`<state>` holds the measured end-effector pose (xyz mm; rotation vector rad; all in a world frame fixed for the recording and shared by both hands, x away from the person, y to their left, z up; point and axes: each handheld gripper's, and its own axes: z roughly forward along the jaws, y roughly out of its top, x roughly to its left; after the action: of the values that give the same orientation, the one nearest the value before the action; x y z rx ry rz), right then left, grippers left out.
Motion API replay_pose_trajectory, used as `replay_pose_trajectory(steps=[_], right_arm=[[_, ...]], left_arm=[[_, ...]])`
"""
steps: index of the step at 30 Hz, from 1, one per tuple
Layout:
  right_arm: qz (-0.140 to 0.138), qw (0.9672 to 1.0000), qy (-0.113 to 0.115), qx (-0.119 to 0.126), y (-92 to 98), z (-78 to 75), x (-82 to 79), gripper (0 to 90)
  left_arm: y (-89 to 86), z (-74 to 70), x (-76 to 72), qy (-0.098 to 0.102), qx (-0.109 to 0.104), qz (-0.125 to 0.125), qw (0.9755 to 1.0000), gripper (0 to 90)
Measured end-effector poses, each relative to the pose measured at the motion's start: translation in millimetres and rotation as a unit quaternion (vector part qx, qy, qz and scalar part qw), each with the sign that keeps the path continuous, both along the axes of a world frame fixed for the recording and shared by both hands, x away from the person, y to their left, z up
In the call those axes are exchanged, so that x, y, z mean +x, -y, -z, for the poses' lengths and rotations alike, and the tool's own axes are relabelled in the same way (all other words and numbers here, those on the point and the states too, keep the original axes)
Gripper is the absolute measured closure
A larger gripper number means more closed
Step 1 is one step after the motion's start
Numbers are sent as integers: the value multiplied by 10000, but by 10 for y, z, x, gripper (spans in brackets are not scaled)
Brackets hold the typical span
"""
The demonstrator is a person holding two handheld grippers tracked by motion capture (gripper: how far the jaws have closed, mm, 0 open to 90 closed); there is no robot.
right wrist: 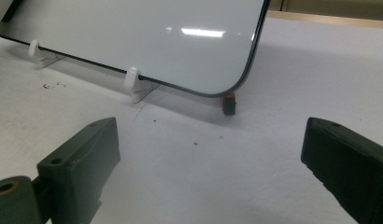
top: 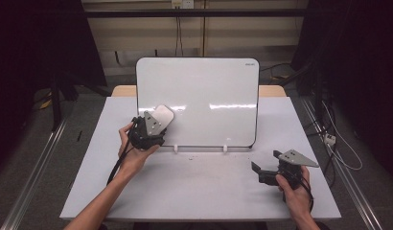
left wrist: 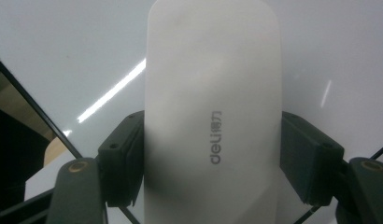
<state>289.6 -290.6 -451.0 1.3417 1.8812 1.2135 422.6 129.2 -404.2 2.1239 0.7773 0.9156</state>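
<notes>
A white whiteboard (top: 204,96) stands tilted back on the table, held up by small white feet (top: 176,147). My left gripper (top: 158,122) is shut on a white board eraser (top: 163,115) at the board's lower left. In the left gripper view both black pads (left wrist: 122,158) press the sides of the eraser (left wrist: 213,93), which bears a grey "deli" mark, and the board's glossy face (left wrist: 63,56) lies right behind it. My right gripper (top: 264,172) rests low over the table at the right, open with nothing between its fingers (right wrist: 82,158). It faces the board's lower right corner (right wrist: 133,32).
The table top (top: 199,191) is white with a few dark specks. A small red and black piece (right wrist: 229,103) sits under the board's right corner. Two white feet (right wrist: 132,79) clip the board's bottom edge. Dark stands and cables flank the table.
</notes>
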Motion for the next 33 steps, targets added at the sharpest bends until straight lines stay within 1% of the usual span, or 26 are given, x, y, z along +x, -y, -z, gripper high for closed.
replay_pose_trajectory(steps=[1, 3, 4, 5, 6, 8, 9, 11, 13, 15, 16, 17, 18, 19, 20, 21, 23, 24, 25, 26, 27, 29, 30, 31, 33], right_arm=[[-3, 10000, 1, 8, 3, 2, 3, 44], [-6, 10000, -6, 5, 8, 2, 5, 44], [-4, 10000, -5, -1, 9, 2, 5, 45], [-2, 10000, -9, -5, 10, 3, 8, 45], [-1, 10000, -17, 3, 9, 4, 11, 45], [4, 10000, -19, 6, 4, 3, 19, 44], [8, 10000, -16, -5, -1, 3, 22, 45], [-10, 10000, -20, -12, -15, 0, 25, 45], [-18, 10000, -2, -34, -32, -8, 23, 45], [-33, 10000, 9, -57, -48, -13, 21, 45], [-45, 10000, 2, -51, -52, -13, 20, 45], [-42, 10000, -7, -53, -53, -11, 20, 44], [-25, 10000, -13, -48, -54, -11, 22, 45], [-22, 10000, -13, -43, -54, -11, 24, 45], [-31, 10000, -7, -54, -54, -9, 26, 45], [-32, 10000, -11, -56, -55, -8, 27, 45], [-32, 10000, -12, -51, -52, -7, 28, 45], [-27, 10000, -14, -51, -50, -7, 27, 45], [-30, 10000, -16, -51, -48, -7, 27, 45], [-32, 10000, -10, -50, -47, -8, 27, 45], [-28, 10000, 1, -50, -45, -10, 27, 45], [-20, 10000, 0, -52, -44, -11, 27, 45], [-19, 10000, -5, -56, -45, -10, 27, 45], [-17, 10000, -5, -54, -47, -9, 27, 45], [-21, 10000, -6, -62, -52, -10, 26, 45]], left_arm=[[-12, -8, -3, -58, -97, 11, 9999, 291], [-32, -29, -14, -119, -217, 34, 9997, 229], [-43, -41, -30, -106, -261, 24, 9996, 195], [-56, -51, -42, -84, -285, 25, 9996, 176], [-68, -53, -49, -70, -357, 12, 9993, 163], [-87, -66, -64, -162, -470, -11, 9988, 121], [-99, -78, -70, -231, -455, 11, 9987, 103], [-125, -108, -92, -285, -605, 19, 9978, 90], [-162, -154, -116, -359, -819, 31, 9960, 82], [-195, -183, -140, -459, -964, 49, 9943, 74], [-212, -190, -155, -530, -1060, 33, 9929, 65], [-240, -191, -172, -571, -1129, 43, 9920, 58], [-263, -182, -196, -586, -1246, 26, 9905, 57], [-288, -173, -219, -604, -1243, 44, 9904, 57], [-307, -157, -244, -586, -1230, 25, 9907, 56], [-327, -139, -267, -607, -1245, -5, 9904, 54], [-375, -93, -310, -655, -1336, -23, 9889, 53], [-393, -75, -330, -696, -1401, -56, 9877, 53], [-407, -59, -352, -699, -1429, -74, 9872, 53], [-431, -57, -374, -706, -1372, -85, 9880, 54], [-449, -58, -399, -702, -1391, -136, 9877, 53], [-477, -56, -442, -734, -1483, -279, 9858, 53], [-493, -57, -468, -742, -1510, -309, 9853, 53], [-510, -56, -497, -734, -1550, -292, 9848, 53], [-541, -47, -554, -775, -1543, -218, 9847, 54]])
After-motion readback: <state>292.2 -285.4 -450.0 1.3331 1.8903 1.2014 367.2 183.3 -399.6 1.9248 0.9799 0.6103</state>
